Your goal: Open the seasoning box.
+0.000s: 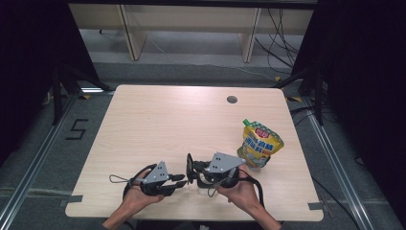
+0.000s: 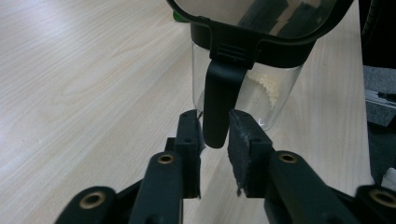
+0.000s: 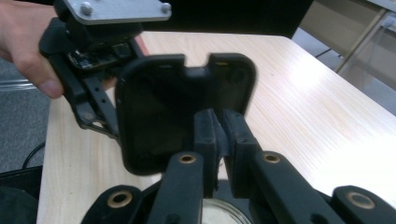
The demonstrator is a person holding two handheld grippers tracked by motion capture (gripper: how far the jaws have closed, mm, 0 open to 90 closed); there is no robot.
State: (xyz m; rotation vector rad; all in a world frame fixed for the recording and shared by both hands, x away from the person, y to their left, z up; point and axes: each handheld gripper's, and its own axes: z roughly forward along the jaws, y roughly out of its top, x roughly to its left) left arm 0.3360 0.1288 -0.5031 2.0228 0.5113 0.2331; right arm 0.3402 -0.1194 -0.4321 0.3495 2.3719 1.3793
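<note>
A small clear jar [image 1: 201, 186] with a black rim stands near the table's front edge, between my two grippers. Its black hinged lid [image 3: 182, 107] is raised upright, also seen as lid [image 1: 190, 168]. My right gripper [image 3: 217, 135] is shut on the lid's lower edge; the jar's mouth shows just below the jaws. A black latch tab [image 2: 215, 107] hangs down the jar's [image 2: 273, 93] side. My left gripper [image 2: 215, 135] is open, its pads on either side of that tab with slight gaps. White grains lie inside the jar. From above, left gripper [image 1: 182, 180] and right gripper [image 1: 195, 172] nearly meet.
A yellow and green spouted pouch [image 1: 260, 143] stands at the right of the table [image 1: 158, 120]. A round cable hole [image 1: 232, 99] sits near the far edge. The person's left hand [image 3: 28, 56] holds the other gripper behind the lid.
</note>
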